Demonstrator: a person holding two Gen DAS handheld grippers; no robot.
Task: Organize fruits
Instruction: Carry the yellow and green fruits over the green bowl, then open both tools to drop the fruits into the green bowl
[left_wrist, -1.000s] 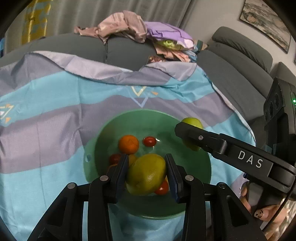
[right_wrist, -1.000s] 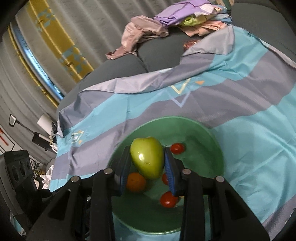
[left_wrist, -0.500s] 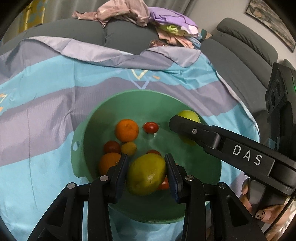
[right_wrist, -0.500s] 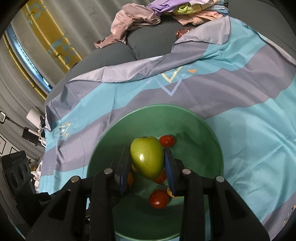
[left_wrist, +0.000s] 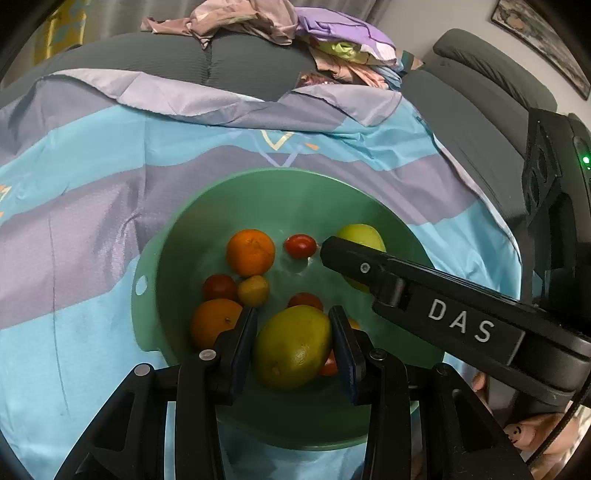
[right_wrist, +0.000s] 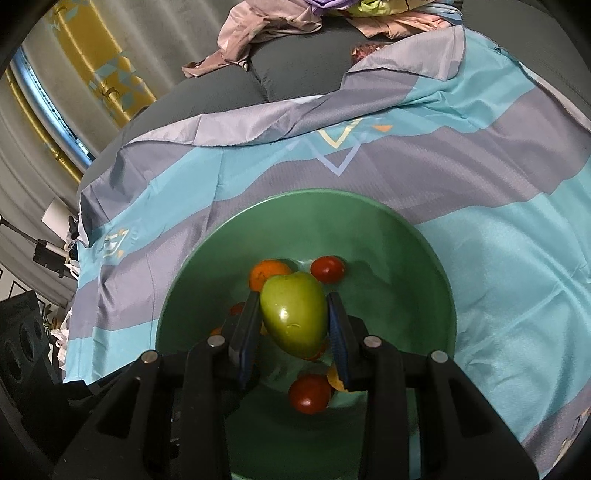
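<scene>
A green bowl sits on a blue and purple cloth and also shows in the right wrist view. It holds oranges, small red tomatoes and a small yellow fruit. My left gripper is shut on a yellow-green lemon low inside the bowl. My right gripper is shut on a green apple above the bowl's middle. In the left wrist view the right gripper's finger crosses the bowl, with the apple behind it.
The cloth covers a grey sofa. A pile of clothes lies on the sofa back. A person's hand holds the right gripper at lower right. Dark equipment stands at the left in the right wrist view.
Both grippers have moved down and forward into the bowl with their fruits still held. The bowl looks larger in both views.
</scene>
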